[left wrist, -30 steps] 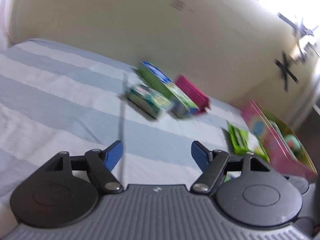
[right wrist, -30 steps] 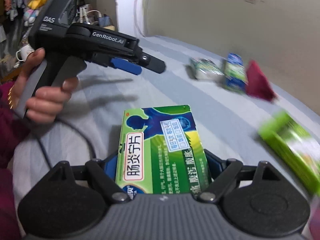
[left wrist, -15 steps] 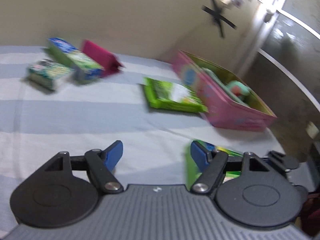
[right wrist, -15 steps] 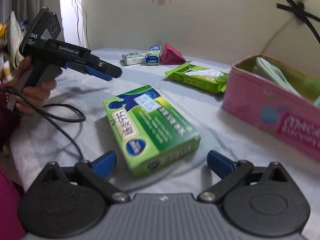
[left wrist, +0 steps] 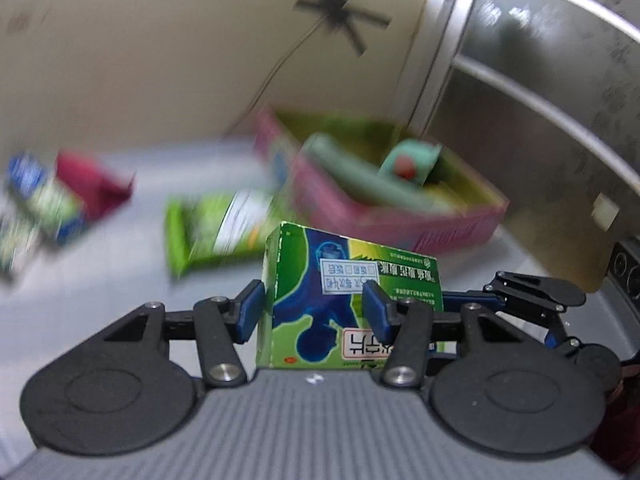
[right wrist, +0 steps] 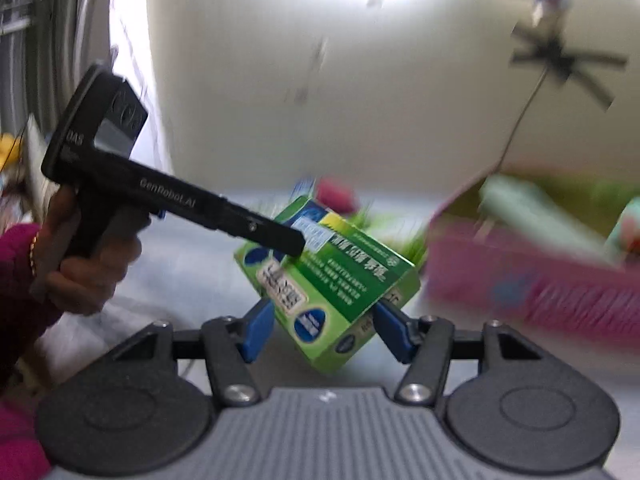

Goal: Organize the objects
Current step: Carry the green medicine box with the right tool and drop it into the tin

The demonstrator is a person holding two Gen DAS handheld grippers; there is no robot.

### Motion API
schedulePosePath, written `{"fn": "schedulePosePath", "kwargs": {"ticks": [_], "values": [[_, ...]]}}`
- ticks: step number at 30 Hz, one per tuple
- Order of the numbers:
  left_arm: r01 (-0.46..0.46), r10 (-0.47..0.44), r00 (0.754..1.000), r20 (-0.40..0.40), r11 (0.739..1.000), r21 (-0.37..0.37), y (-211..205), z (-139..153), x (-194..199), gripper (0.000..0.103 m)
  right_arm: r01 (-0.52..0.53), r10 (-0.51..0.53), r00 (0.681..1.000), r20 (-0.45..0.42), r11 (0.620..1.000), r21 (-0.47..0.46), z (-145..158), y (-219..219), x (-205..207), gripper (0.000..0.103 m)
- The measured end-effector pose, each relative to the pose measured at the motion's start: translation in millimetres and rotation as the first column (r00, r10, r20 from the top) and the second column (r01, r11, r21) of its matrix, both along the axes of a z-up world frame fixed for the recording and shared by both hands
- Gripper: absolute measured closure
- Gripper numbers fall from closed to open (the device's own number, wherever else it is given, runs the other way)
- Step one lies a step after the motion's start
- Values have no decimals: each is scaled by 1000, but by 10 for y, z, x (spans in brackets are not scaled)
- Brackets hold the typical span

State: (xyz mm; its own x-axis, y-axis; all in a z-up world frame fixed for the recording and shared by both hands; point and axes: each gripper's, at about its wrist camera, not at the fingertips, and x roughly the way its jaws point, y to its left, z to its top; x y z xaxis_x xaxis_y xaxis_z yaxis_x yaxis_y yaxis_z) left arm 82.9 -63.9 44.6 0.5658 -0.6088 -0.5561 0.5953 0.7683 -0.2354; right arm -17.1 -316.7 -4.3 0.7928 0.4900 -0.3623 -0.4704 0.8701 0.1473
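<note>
Between closing left gripper (left wrist: 312, 310) pads: green box (left wrist: 320, 300) (raised).

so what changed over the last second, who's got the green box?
The green cardboard medicine box, lying loose on the bed half a second ago, is now lifted between both tongs. Left tongs and right tongs are closing on it, pads at its sides. The pink storage box and the other packets stayed put.

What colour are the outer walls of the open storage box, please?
Pink; the storage box shows best in the left wrist view, despite blur.
</note>
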Motion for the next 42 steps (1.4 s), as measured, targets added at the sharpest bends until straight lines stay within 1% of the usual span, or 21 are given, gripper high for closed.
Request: {"fn": "schedulePosePath", "kwargs": {"ticks": [3, 5, 8, 11, 13, 15, 17, 18, 20, 22, 23, 24, 25, 29, 35, 38, 42], "values": [[43, -43, 998, 53, 999, -6, -417, 248, 185, 48, 119, -118, 990, 73, 993, 0, 218, -315, 142, 46], [75, -75, 993, 91, 997, 11, -757, 303, 324, 48, 188, -188, 979, 75, 982, 8, 299, -549, 290, 45], [103, -106, 989, 107, 994, 34, -1229, 252, 552, 48, 283, -283, 959, 29, 959, -11, 298, -884, 608, 45], [100, -106, 990, 94, 993, 58, -1655, 115, 821, 48, 332, -334, 942, -43, 942, -50, 227, -1127, 917, 45], [91, -97, 992, 85, 993, 73, -1847, 47, 938, 48, 352, -357, 930, -85, 933, -68, 181, -1263, 1088, 45], [69, -79, 993, 93, 993, 98, -2016, -3, 1017, 48, 362, -371, 923, -99, 927, -100, 174, -1316, 1187, 44], [62, -74, 993, 97, 990, 124, -2143, -33, 1085, 47, 381, -396, 913, -103, 914, -139, 152, -1352, 1261, 41], [57, -71, 993, 94, 989, 138, -2196, -47, 1116, 46, 392, -410, 907, -101, 906, -159, 149, -1356, 1303, 40], [40, -56, 994, 90, 986, 164, -2270, -77, 1158, 45, 428, -448, 890, -86, 885, -182, 148, -1363, 1311, 31], [4, -20, 996, 93, 985, 173, -2276, -92, 1182, 41, 460, -478, 876, -62, 868, -189, 132, -1394, 1309, 27], [-10, -6, 996, 91, 985, 174, -2203, -78, 1160, 40, 472, -486, 872, -56, 865, -171, 133, -1415, 1270, 27], [-20, 4, 996, 89, 984, 174, -2167, -65, 1150, 40, 469, -481, 875, -57, 870, -150, 122, -1447, 1305, 27], [-28, 11, 996, 93, 984, 178, -2143, -56, 1130, 40, 471, -481, 875, -55, 872, -133, 120, -1444, 1257, 27], [-59, 26, 989, 146, 973, 223, -2094, -43, 1014, 40, 490, -496, 868, -37, 866, -100, 161, -1386, 1066, 27], [-76, 41, 988, 150, 968, 239, -1977, -14, 810, 40, 504, -506, 861, -61, 863, -39, 237, -1372, 935, 27], [-86, 44, 985, 165, 963, 256, -1947, 9, 688, 39, 515, -515, 855, -59, 857, -21, 296, -1358, 828, 27], [-83, 36, 982, 183, 963, 258, -1855, 74, 499, 38, 529, -528, 848, -47, 849, 10, 389, -1328, 621, 27]]}}
